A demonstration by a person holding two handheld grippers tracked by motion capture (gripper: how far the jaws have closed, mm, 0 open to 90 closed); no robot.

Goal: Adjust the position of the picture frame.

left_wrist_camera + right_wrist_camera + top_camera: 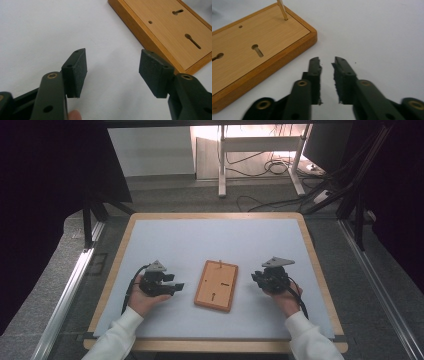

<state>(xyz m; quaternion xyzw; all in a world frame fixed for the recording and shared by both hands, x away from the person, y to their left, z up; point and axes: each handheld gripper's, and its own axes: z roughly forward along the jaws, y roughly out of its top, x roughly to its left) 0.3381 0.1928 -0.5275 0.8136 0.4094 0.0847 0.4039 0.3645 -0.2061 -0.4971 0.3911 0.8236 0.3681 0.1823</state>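
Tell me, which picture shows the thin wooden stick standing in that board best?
The right gripper view: the stick rises close up from a hole near the wooden board's corner. The high view shows it tiny at the board's far edge. The left gripper view shows the board's slotted face, no stick.

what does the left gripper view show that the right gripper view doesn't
Left gripper view: the left gripper with its fingers wide apart and empty, and a person's fingertip at the bottom edge. Right gripper view: the right gripper with fingers nearly together, nothing between them, and a thin stick standing near a corner of the wooden board. Both: the wooden board with its keyhole slots, lying on the white table.
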